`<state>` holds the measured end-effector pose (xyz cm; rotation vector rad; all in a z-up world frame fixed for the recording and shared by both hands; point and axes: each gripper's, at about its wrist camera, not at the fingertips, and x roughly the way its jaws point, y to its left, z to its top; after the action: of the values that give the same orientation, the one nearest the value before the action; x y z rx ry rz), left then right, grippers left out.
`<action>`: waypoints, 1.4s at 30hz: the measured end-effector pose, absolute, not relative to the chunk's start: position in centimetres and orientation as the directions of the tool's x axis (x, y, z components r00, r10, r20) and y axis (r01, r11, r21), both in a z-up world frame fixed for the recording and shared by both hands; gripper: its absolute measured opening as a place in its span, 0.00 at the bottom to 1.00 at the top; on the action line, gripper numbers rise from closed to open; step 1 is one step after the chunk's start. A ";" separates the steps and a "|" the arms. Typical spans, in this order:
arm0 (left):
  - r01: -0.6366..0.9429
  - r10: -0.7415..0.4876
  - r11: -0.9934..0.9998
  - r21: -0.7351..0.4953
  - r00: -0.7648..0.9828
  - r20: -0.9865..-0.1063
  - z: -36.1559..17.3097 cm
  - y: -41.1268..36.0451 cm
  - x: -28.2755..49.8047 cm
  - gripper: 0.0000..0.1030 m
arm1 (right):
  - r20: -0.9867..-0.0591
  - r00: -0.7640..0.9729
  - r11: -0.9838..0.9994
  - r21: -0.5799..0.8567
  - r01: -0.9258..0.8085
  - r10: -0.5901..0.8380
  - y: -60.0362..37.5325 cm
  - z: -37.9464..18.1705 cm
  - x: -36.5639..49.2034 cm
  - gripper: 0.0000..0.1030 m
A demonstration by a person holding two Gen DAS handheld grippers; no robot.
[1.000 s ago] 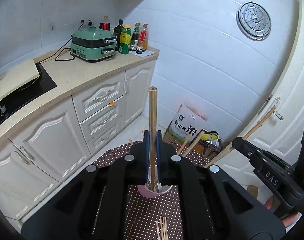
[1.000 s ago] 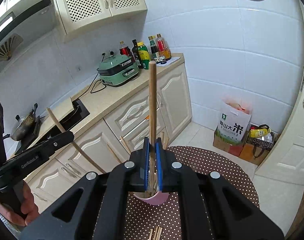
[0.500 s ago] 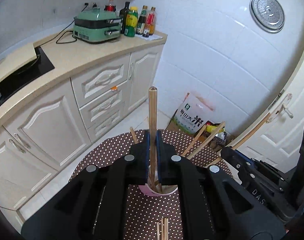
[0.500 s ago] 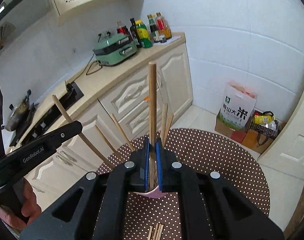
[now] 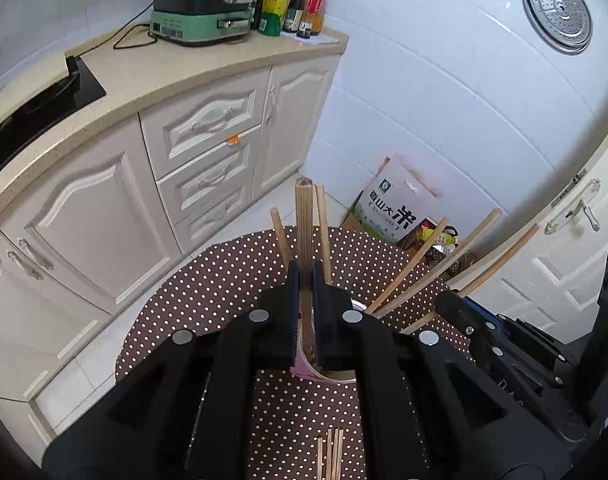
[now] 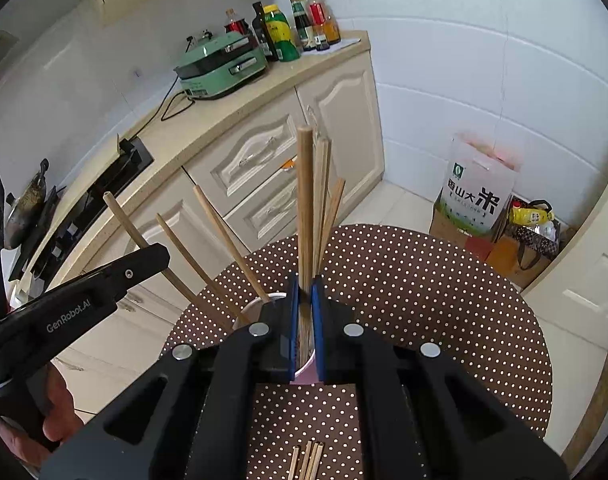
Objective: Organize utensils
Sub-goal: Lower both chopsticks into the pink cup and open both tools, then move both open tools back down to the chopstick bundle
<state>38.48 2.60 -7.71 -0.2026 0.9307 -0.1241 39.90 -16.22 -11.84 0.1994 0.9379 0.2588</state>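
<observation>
Left gripper (image 5: 306,280) jaws nearly closed, pinching upright chopstick (image 5: 304,224) over pink cup (image 5: 324,374). Right gripper (image 6: 305,284) jaws likewise clamp own chopstick (image 6: 305,200), lower end inside cup. Cup mid-table on dotted tablecloth (image 6: 424,280), several chopsticks leaning inside. Loose chopsticks (image 6: 308,460) lie at near edge.

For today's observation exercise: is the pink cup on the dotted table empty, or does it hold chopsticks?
It holds chopsticks. The pink cup has several chopsticks fanning out above its rim on the dotted table.
</observation>
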 end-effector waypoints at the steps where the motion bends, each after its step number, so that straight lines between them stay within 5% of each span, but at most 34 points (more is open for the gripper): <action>1: 0.016 -0.197 0.973 -0.231 0.587 -0.786 -7.9 2.7 38.6 0.06 | -0.770 0.560 0.951 0.282 -0.130 0.305 -16.2 -12.0 40.0 0.05; 19: 0.033 -0.239 0.962 -0.272 0.583 -0.776 -9.1 3.5 39.1 0.07 | -0.792 0.516 0.943 0.315 -0.110 0.325 -16.3 -13.5 41.0 0.10; 21: 0.039 -0.255 0.958 -0.284 0.569 -0.782 -9.2 3.5 39.2 0.07 | -0.794 0.512 0.942 0.319 -0.106 0.326 -16.3 -13.5 40.9 0.13; 26: 0.040 -0.289 0.947 -0.320 0.543 -0.789 -9.6 3.7 39.0 0.07 | -0.791 0.514 0.938 0.334 -0.092 0.332 -16.7 -13.2 40.5 0.40; 42: 0.076 -0.248 0.967 -0.244 0.506 -0.826 -10.5 2.7 37.3 0.07 | -0.808 0.495 0.941 0.332 -0.065 0.319 -18.1 -13.4 38.0 0.58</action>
<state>37.32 2.75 -10.54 -0.1853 1.0232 -0.1969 37.96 -18.12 -13.40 0.2728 1.0299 0.2358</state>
